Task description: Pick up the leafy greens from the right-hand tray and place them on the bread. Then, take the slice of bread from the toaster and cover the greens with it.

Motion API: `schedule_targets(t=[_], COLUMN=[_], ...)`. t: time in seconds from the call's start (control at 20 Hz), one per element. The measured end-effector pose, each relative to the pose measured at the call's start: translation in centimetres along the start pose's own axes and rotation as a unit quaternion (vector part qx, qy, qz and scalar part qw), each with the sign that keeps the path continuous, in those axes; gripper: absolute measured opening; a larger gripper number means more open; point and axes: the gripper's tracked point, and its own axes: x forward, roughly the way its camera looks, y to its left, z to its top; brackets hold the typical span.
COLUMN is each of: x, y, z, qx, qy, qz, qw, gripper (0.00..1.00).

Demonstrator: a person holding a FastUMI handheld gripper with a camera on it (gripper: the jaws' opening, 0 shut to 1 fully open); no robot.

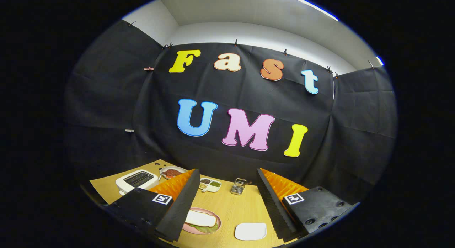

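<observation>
Pale wooden worktop (231, 209): gripper (227, 201) spread wide, empty. Bread slice (200, 218) over greens (206, 228) on pink plate (217, 219) below; careless retreat could knock it.

The gripper (227, 201) is held above the wooden table (231, 205) with its fingers spread wide and nothing between them. A bare strip of table is seen in the gap ahead. Low between the fingers, the pink plate (214, 219) with bread (201, 218) over the greens (206, 228) is placed beside an empty white tray (250, 231). Beyond the fingers, the way is blocked by a small divided dish (210, 185) and a metal basket (238, 186). The toaster (137, 180) and a bowl (172, 172) are set near the left finger.
</observation>
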Motion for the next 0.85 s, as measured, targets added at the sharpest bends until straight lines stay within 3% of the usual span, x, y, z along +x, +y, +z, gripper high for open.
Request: schedule_targets(t=[0.2, 0.85], x=[-0.7, 0.8], y=[1.2, -0.6], z=[-1.9, -2.2], qx=[0.015, 0.005], qy=[0.024, 0.038], qz=[0.015, 0.031], qw=[0.999, 0.999], gripper=[0.98, 0.98])
